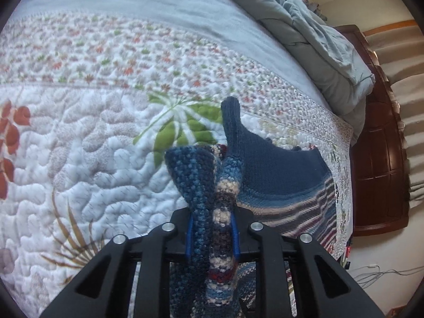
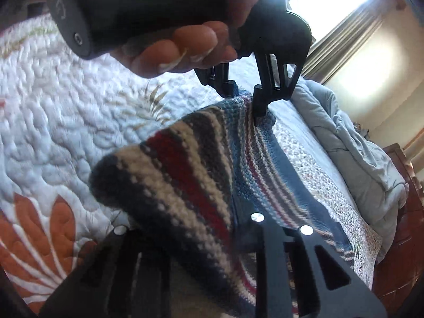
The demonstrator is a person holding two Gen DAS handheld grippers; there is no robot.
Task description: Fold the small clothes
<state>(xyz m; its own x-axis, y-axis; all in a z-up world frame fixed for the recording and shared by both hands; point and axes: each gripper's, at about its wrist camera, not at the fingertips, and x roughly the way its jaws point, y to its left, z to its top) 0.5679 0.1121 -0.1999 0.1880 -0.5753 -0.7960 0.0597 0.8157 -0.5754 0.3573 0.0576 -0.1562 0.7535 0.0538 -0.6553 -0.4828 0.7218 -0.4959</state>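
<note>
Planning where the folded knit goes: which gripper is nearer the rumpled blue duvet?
Left, probably. The left gripper grips the striped knit ahead of the right gripper, toward the duvet; the right sits further back.

I can read no words, brands, numbers or signs anywhere in either view. The only mark I find is a small pale ring-shaped symbol [image 2: 60,9] moulded on the dark grey plastic handle [image 2: 137,8] that my left hand [image 2: 185,45] grips, seen from my right wrist camera; it carries no letters that I can make out.
</note>
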